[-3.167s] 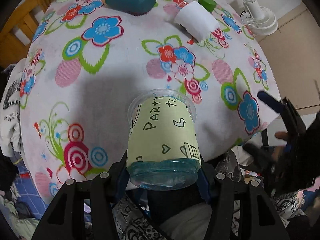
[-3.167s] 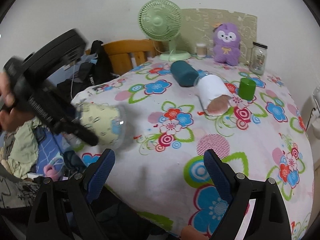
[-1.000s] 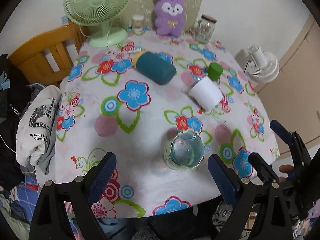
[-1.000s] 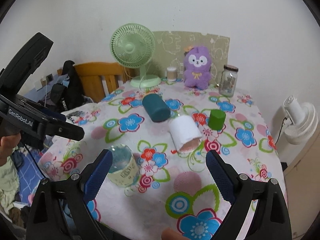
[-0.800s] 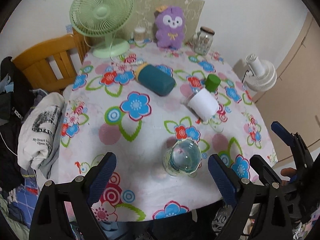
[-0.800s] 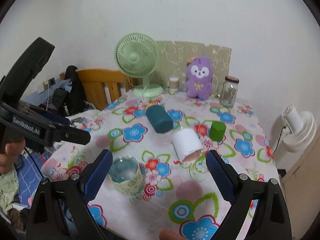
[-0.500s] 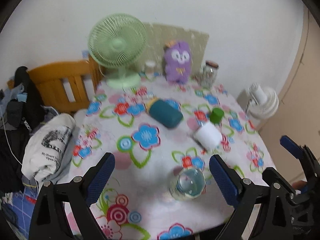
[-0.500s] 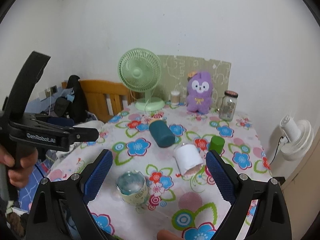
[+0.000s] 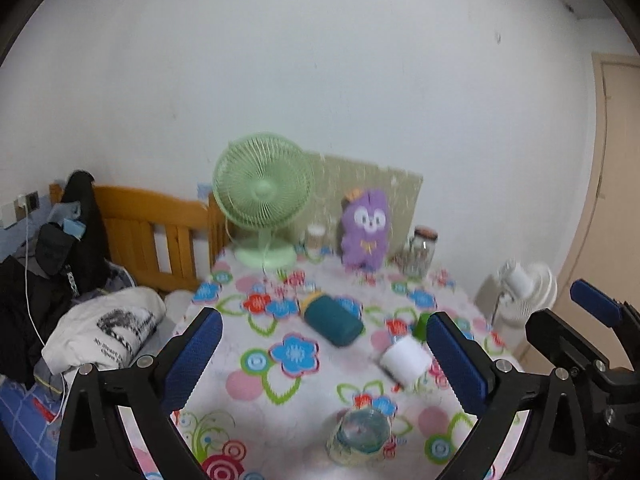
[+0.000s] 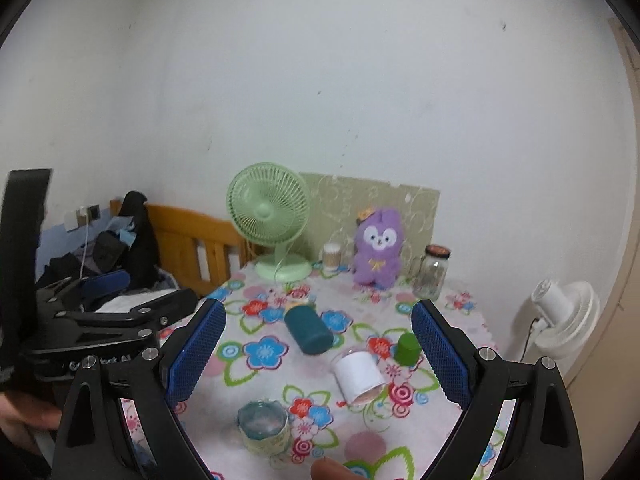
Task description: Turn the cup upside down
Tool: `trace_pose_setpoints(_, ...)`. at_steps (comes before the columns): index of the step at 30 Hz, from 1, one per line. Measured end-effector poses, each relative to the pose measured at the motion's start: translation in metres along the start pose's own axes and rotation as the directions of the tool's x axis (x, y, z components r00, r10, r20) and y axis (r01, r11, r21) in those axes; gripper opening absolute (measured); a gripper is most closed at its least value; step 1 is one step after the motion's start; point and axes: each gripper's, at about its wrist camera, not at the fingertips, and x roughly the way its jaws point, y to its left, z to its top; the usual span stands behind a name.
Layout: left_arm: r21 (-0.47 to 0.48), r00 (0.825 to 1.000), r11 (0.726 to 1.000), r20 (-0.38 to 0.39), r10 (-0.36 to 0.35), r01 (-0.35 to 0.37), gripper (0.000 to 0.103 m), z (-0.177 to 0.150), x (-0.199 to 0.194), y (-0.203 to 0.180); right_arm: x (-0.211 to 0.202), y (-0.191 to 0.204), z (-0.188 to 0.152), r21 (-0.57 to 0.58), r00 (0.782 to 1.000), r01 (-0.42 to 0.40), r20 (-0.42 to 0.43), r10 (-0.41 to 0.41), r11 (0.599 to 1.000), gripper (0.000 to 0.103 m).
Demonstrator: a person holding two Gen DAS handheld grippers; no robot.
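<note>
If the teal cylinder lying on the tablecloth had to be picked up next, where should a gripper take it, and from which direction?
Best guess: grip the teal cylinder across its round body near mid-length, coming down from above with one finger on each long side. It lies on its side on the floral tablecloth, one end toward the cameras, with bare cloth on both flanks. End-to-end, the span looks longer. The right gripper stands open.

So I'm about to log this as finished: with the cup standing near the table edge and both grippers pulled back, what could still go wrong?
1. The cup stands near the front edge of the table; a bump could likely tip it off.
2. The white cup and teal cup lie on their sides and may roll.
3. The left gripper and right gripper, jaws open, hang just above the table edge; a careless swing could hit the cup.
</note>
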Motion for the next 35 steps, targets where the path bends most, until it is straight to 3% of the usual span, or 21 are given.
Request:
trace_pose_setpoints(5,-0.013,0.996,0.999,0.087,0.037,-0.036,0.103,0.002,-0.012,0.004,-0.007,0.002,0.003,0.017,0.999,-0.026,0.026,0.026,1.000,0.097)
trace_pose_setpoints(12,0.021,0.984,0.996,0.156,0.081,-0.085,0.103,0.004,-0.022,0.003,-0.011,0.003,0.008,0.010,0.999,0.008,0.037,-0.009,1.000,0.098)
trace_pose_setpoints(19,0.049,0.982,0.995,0.172,0.076,-0.085,0.103,0.001,-0.024,-0.002,-0.014,0.004,0.010,0.001,0.998,0.051,0.046,-0.051,0.999,0.101)
trace_pose_setpoints(30,0.041,0.984,0.998,0.172,0.049,-0.057,0.103,0.002,-0.024,-0.002,-0.015,0.001,0.010,0.007,0.998,0.054,0.044,-0.054,0.999,0.102)
trace_pose_setpoints(35,0.057,0.978,0.995,0.198,0.066,-0.079,0.103,0.001,-0.028,-0.005,-0.016,0.001,0.010,0.008,0.998,0.054,0.042,-0.055,0.998,0.102)
